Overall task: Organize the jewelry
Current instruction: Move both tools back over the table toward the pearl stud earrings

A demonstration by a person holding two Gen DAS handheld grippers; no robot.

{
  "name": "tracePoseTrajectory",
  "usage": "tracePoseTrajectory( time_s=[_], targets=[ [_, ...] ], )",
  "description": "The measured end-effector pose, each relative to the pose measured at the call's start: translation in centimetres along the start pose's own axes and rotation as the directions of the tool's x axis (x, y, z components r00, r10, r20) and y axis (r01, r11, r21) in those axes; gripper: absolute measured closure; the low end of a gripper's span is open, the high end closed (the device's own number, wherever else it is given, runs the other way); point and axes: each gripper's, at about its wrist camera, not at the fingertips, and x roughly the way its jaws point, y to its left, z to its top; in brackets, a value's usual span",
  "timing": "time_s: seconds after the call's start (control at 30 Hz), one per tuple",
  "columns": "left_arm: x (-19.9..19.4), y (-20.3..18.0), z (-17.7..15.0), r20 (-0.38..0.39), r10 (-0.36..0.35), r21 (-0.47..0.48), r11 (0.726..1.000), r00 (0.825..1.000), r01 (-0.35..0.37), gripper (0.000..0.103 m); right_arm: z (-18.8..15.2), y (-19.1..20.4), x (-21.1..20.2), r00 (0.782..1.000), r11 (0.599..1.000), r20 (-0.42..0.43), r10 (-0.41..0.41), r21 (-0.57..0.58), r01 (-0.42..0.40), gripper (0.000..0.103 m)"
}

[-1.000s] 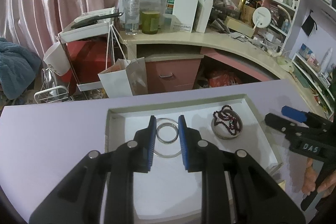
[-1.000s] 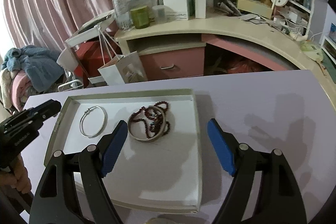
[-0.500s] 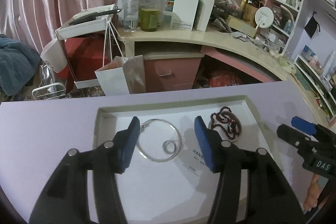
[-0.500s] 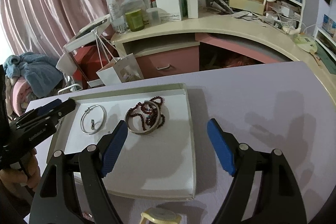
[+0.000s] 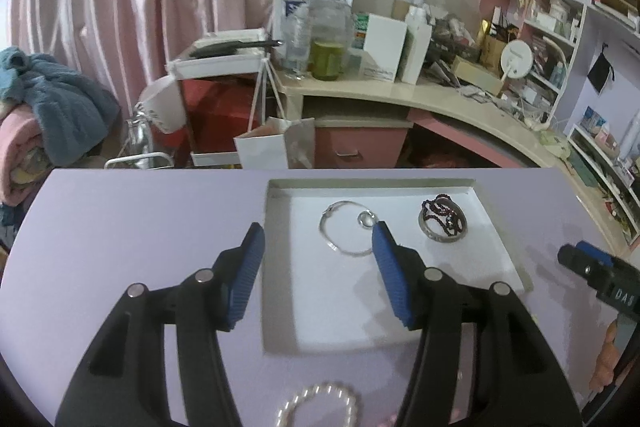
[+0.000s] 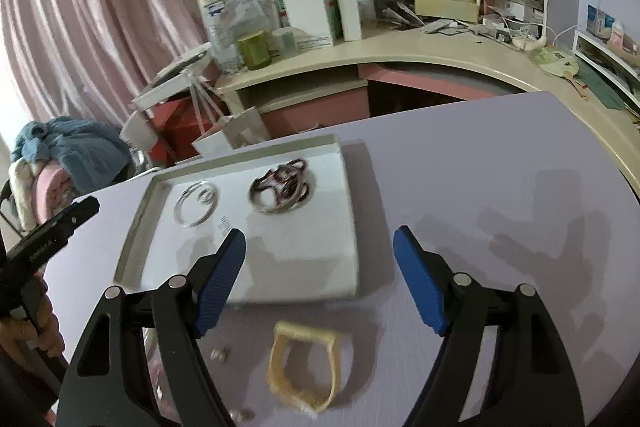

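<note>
Both tongs have drawn back from the tray (image 5: 276, 291), toward the near edge of the lilac surface (image 5: 132, 211). Left tongs (image 5: 318, 269) let go of the small ring (image 5: 366, 218) and its jaws have just been opening; they now stand about half open with nothing between the blue pads. Right tongs (image 6: 320, 277) stand wide, having just closed a little, and hold nothing.

In the shallow white tray, with its pale grey-green rim, lie four pieces: one thin silver hoop bangle (image 5: 346, 233), the small silver ring resting inside its right edge, one broader silver bangle (image 5: 442, 223) to the right, and one string of dark red beads (image 5: 440, 209) tangled over it.

Outside the tray, on the near surface, lie one white pearl bracelet (image 5: 320, 405), one cream, squarish bangle (image 6: 306, 367) and a few tiny pale pieces (image 6: 220, 353), too small to name.

Letters "DAS" show on the side of the right tongs in the left view; faint print on the tray floor is unreadable.
</note>
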Motion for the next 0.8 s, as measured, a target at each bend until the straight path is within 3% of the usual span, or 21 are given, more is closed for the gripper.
tracePoseTrajectory(
  time_s=[0.2, 0.57, 0.8],
  targets=[
    [-4.5, 1.2, -2.8, 0.034, 0.021, -0.05, 0.999, 0.999, -0.019, 0.042, -3.8, 1.7, -2.6, 0.998, 0.995, 0.002, 0.071, -0.076, -0.07, 0.041],
    [-9.5, 3.1, -9.8, 0.024, 0.07, -0.107, 0.992, 0.997, -0.067, 0.037, -11.0, 4.8, -4.5, 0.983, 0.961, -0.05, 0.177, -0.207, -0.183, 0.053],
    [-11.6, 4.0, -13.9, -0.009, 0.092, -0.142, 0.985, 0.996, -0.093, 0.036, -14.0, 5.8, -2.9, 0.981, 0.951, -0.132, 0.144, -0.255, -0.174, 0.061]
  ],
)
